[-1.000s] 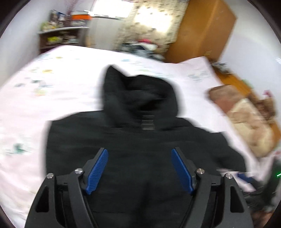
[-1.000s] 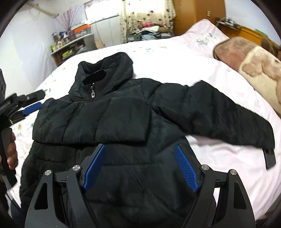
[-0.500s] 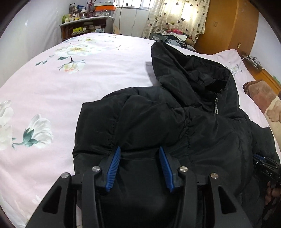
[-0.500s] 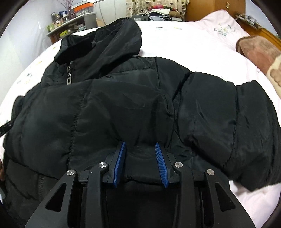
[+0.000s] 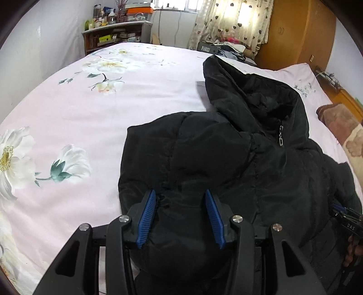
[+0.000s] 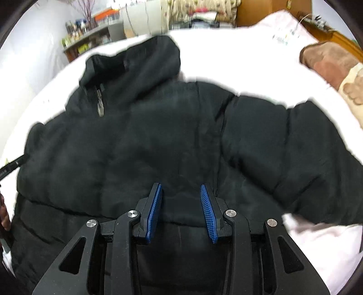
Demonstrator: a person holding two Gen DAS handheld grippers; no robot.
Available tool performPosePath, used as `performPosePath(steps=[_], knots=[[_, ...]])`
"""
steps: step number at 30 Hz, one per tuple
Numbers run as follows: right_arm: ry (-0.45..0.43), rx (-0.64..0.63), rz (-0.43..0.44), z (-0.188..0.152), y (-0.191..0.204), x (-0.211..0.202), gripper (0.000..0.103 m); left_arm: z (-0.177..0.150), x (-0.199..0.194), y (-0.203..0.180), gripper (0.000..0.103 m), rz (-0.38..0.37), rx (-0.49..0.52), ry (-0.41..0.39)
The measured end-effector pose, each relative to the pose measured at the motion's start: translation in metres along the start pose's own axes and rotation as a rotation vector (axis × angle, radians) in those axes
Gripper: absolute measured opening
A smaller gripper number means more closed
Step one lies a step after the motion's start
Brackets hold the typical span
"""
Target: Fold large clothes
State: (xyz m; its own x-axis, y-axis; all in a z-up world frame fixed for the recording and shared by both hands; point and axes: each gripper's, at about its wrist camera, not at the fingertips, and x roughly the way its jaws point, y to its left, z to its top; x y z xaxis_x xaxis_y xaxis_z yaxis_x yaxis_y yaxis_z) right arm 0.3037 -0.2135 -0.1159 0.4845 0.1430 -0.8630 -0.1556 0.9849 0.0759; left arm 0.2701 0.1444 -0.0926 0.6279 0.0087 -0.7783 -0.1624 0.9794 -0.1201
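Observation:
A black hooded puffer jacket [image 5: 226,154] lies front up on a pink floral bed [image 5: 68,118], hood toward the far end, zipper pull [image 5: 280,138] at the collar. My left gripper [image 5: 180,199] is narrowed onto a bunched fold of the jacket's left side, fabric filling the gap between its blue pads [image 5: 147,213]. In the right wrist view my right gripper [image 6: 181,195] is likewise closed down on a fold of the jacket [image 6: 158,136] near the middle, with one sleeve [image 6: 295,154] lying out to the right. The view is blurred.
A brown patterned pillow [image 5: 340,127] lies at the bed's right side. A shelf with bottles [image 5: 113,29], a curtained window [image 5: 231,20] and a wooden wardrobe [image 5: 301,31] stand beyond the bed. The other gripper shows at the right edge [image 5: 347,222].
Both grippers came down from open above the jacket and closed on folds of it. Since half a second ago the jacket bunches slightly more and the right view is moving.

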Motion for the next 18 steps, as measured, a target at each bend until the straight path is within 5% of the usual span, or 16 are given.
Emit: performPosePath(steps=[5,18], knots=[[-0.002,-0.007,-0.023,0.0,0.0,-0.012,0.036,0.004,-0.019,-0.004,0.048,0.007,0.007,-0.008],[-0.167,0.152,-0.048,-0.054,-0.051,-0.145,0.049,-0.027,-0.149,-0.048,0.048,-0.071,0.076,-0.144]])
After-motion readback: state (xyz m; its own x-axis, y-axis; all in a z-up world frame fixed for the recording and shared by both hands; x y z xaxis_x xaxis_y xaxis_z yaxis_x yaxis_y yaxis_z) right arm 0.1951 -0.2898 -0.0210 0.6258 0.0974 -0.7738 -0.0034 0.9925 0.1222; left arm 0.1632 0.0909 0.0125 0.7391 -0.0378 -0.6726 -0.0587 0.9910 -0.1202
